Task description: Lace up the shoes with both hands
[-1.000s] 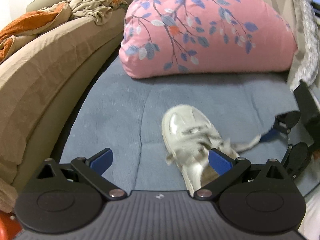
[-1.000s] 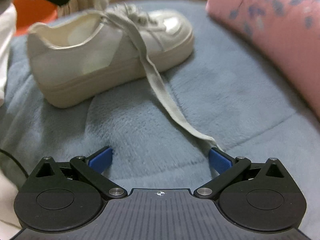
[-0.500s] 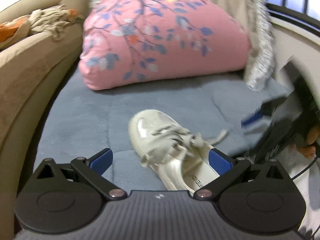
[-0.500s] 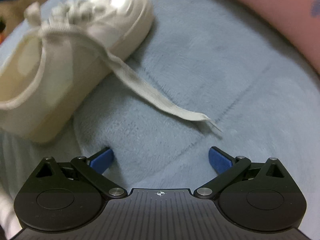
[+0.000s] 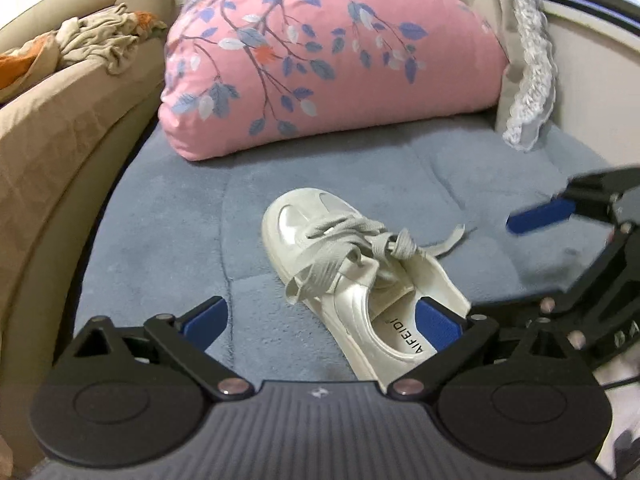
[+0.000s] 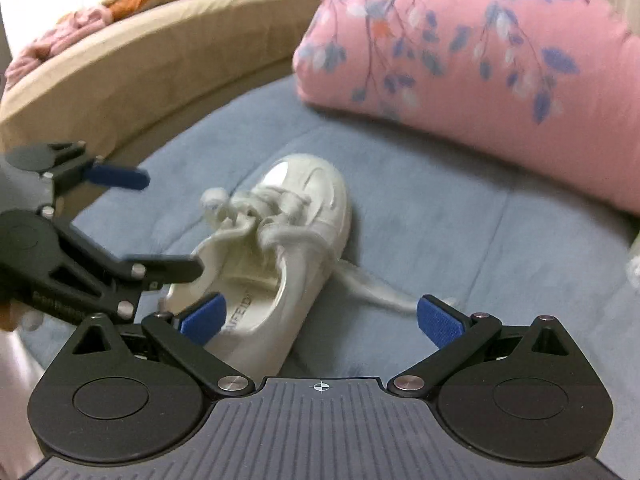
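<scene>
Both claws hang wide apart and empty over a blue-grey padded mat [image 5: 160,240]: the left gripper [image 5: 320,316] straddles the heel of a single white shoe [image 5: 360,280], and the right gripper [image 6: 320,316] comes in from the shoe's other flank, its left pad just beside the heel collar.

One shoe lies on the mat, sole down, its long axis running from the heel, close under both cameras, to the toe, which points away toward a pink floral cushion [image 5: 332,52]. A first knot [image 5: 396,244] appears to sit across the tongue, though blur in the right wrist view makes its tightness hard to judge. Two flat grey lace ends can be counted: one loose tail [image 6: 376,288] trails off the shoe onto the mat between the right gripper's pads, plainly the nearer claw to it; the other end [image 5: 316,276] droops over the shoe's left side, nearer the left gripper.

Judging by the layout, each claw takes the tail on its own side next. Beige sofa [image 5: 60,128] borders the mat.
</scene>
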`<action>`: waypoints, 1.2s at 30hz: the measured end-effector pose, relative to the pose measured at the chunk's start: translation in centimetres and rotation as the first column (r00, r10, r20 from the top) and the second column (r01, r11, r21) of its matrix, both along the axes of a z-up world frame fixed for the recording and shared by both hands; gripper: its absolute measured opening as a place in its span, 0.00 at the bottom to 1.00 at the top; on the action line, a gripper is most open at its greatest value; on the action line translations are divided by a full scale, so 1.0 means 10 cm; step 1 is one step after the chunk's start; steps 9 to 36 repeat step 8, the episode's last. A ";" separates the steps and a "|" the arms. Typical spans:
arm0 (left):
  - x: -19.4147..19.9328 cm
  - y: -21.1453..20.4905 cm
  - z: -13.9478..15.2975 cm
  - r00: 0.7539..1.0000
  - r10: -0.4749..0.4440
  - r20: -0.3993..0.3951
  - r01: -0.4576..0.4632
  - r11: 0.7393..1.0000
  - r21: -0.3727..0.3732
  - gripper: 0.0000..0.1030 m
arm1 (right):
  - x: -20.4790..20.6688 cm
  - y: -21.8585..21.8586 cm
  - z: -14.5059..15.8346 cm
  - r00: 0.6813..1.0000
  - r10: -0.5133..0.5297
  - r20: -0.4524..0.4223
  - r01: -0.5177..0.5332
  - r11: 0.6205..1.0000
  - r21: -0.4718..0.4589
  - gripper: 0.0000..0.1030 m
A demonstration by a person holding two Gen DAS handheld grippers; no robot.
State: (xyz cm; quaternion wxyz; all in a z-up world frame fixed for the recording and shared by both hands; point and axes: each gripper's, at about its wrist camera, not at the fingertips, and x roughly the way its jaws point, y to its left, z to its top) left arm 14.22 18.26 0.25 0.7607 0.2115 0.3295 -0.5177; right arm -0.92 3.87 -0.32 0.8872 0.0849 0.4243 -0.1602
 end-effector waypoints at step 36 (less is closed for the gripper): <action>0.12 0.27 0.09 0.992 0.070 -0.102 -0.077 0.995 -0.067 0.99 | -0.01 0.03 0.14 0.993 0.044 0.107 -0.053 0.996 0.075 1.00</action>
